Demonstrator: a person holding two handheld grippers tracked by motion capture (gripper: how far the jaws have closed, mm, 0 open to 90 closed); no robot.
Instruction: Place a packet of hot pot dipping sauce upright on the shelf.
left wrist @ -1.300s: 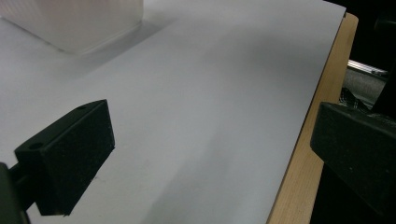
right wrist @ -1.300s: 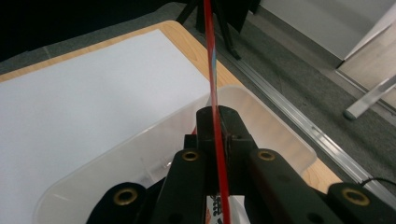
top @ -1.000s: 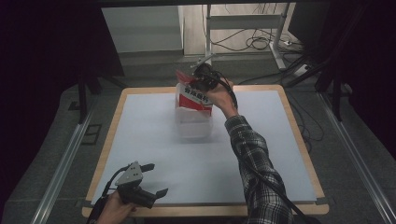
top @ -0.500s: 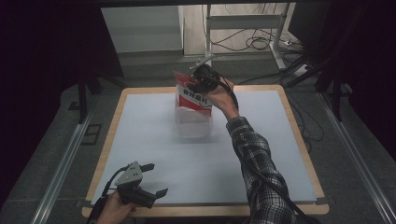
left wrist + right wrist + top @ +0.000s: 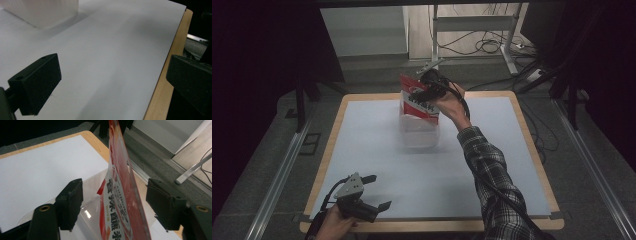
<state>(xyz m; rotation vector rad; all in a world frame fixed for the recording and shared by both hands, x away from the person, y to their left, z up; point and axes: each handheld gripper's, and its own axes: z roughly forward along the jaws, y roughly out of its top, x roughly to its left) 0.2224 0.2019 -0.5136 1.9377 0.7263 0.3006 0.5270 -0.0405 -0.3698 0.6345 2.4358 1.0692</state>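
A red and white snack packet (image 5: 413,96) stands upright in a clear plastic container (image 5: 419,134) at the far middle of the table. My right gripper (image 5: 428,92) is at the packet's top. In the right gripper view the packet (image 5: 122,202) rises between the two pads (image 5: 71,200), with a gap on each side. The jaws have just been opening and are open around it. The container's rim (image 5: 87,206) shows below. My left gripper (image 5: 380,190) rests open near the table's front left corner, with nothing between its fingers (image 5: 37,82).
A white sheet covers the wooden table (image 5: 492,200), whose edge (image 5: 162,95) runs beside the left gripper. The container's corner (image 5: 42,12) shows far off in the left gripper view. Cables and a metal stand lie on the floor beyond the table.
The right gripper's jaws have parted around the packet's top, and the packet still stands in the container. The left gripper has not moved.
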